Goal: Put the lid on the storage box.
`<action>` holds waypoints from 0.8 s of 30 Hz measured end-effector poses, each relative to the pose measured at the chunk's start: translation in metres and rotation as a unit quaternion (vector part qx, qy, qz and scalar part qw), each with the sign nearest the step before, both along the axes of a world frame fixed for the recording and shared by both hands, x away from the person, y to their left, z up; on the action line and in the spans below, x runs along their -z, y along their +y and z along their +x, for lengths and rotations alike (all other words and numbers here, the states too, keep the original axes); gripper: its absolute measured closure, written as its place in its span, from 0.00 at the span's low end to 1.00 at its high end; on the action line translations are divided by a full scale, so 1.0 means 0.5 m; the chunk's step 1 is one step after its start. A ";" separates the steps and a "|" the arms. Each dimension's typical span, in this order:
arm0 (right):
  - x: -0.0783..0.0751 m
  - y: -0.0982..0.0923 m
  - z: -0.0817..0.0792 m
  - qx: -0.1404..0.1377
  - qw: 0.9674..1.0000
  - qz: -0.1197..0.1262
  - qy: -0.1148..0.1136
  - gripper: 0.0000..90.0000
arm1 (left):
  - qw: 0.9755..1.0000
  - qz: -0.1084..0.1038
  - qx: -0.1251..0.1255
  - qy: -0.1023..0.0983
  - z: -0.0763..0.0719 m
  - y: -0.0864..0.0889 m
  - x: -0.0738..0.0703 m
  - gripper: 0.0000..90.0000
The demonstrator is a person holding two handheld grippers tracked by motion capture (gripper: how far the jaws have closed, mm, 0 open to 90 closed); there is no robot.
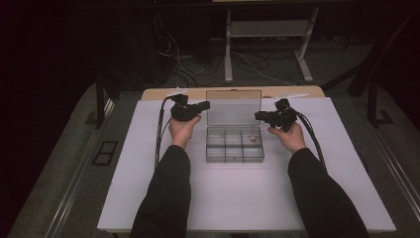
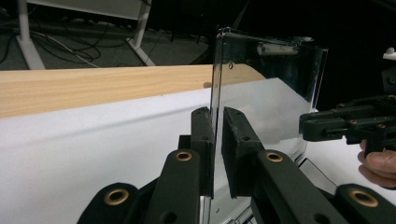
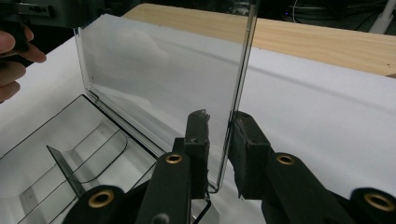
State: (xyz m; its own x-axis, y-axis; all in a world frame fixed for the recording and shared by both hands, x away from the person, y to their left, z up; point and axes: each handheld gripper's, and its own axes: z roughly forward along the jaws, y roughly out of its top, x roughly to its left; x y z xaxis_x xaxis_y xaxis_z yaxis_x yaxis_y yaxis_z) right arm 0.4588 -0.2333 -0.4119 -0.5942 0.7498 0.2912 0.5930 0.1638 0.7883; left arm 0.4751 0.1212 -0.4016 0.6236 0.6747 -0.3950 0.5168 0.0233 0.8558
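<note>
The clear box (image 1: 234,144) sits in the middle of the frame, its lid (image 1: 233,106) standing up. The left gripper (image 1: 204,105) and right gripper (image 1: 259,116) each pinch a side edge of the lid. The lid looks thin, stiff, light and slippery, so the edges seem the best place to hold.

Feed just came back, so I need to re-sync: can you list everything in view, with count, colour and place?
Compartment box: one, clear plastic, centre of the table.
Lid: one, clear, standing upright at the box's far edge, each side edge between a gripper's jaws.
Small item: one, reddish, far-right compartment; too small to identify.
Table cover: one, white, over a wooden tabletop.
Cables: several, dark and white, on the floor beyond the table.
Frame legs: two, white, behind the table.
Left gripper: black, at the lid's left edge.
Right gripper: black, at the lid's right edge.
</note>
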 end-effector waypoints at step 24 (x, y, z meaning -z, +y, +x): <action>-0.079 -0.001 0.031 0.030 0.997 0.057 -0.035 0.67 | 1.000 -0.012 0.007 -0.017 -0.019 0.009 0.007 0.92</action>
